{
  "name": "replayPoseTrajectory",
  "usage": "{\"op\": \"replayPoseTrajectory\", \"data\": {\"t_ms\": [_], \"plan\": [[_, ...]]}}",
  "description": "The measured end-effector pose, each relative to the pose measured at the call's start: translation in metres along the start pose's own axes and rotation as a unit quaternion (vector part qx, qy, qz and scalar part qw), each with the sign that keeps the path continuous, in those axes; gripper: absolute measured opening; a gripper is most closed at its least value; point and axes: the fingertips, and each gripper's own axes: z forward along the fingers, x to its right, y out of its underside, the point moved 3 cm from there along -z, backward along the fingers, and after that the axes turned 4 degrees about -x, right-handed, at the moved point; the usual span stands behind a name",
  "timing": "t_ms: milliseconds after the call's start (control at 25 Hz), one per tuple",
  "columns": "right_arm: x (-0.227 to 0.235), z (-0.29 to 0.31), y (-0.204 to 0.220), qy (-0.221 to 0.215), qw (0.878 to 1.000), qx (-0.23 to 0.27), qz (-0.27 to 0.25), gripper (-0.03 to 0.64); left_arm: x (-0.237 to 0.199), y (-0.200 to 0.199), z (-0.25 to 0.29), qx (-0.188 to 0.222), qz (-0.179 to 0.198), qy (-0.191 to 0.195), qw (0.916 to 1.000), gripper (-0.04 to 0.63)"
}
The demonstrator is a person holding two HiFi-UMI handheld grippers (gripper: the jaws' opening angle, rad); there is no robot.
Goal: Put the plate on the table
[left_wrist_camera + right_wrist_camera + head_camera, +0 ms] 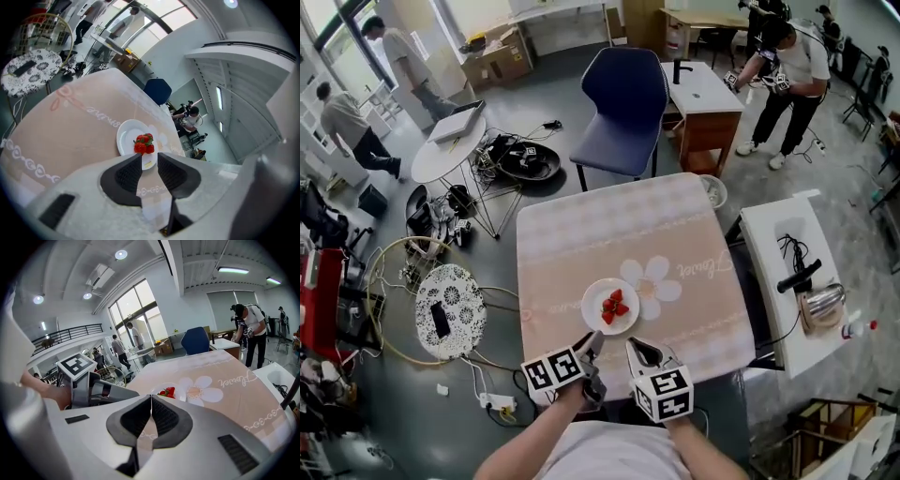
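Note:
A white plate (598,292) with strawberries (614,306) rests on the pink flowered tablecloth (581,234), near the table's front edge. In the left gripper view the plate (127,137) lies just beyond my left gripper (150,158), which is open; the plate's near rim shows in the gap between the tips, untouched by the pads. From the head view the left gripper (594,340) sits at the plate's near edge. My right gripper (636,348) hovers beside it, right of the plate. Its jaws are shut with nothing between them (151,398), and the strawberries (165,392) show past them.
A blue chair (623,103) stands at the table's far side. A white side table (787,272) with cables is at the right. A patterned round table (450,309) and floor cables lie at the left. Several people stand farther back.

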Motion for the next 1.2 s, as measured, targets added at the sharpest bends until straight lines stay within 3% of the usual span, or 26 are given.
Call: {"op": "replayPoseTrajectory", "data": {"t_ms": [280, 640, 920, 1200], "plan": [[-0.007, -0.01, -0.015, -0.023, 0.999, 0.012, -0.027, 0.005, 0.036, -0.002, -0.026, 0.035, 0.117, -0.002, 0.9926, 0.076], [-0.012, -0.025, -0.04, -0.041, 0.997, 0.037, -0.057, 0.005, 0.082, -0.001, -0.043, 0.078, 0.26, -0.015, 0.9624, 0.03], [-0.024, -0.038, -0.05, -0.053, 0.993, 0.049, -0.09, 0.003, 0.106, 0.001, -0.056, 0.11, 0.329, -0.022, 0.9377, 0.006], [-0.026, -0.037, -0.048, -0.058, 0.993, 0.052, -0.085, 0.003, 0.106, 0.004, -0.056, 0.11, 0.33, -0.023, 0.9373, 0.006]]}}
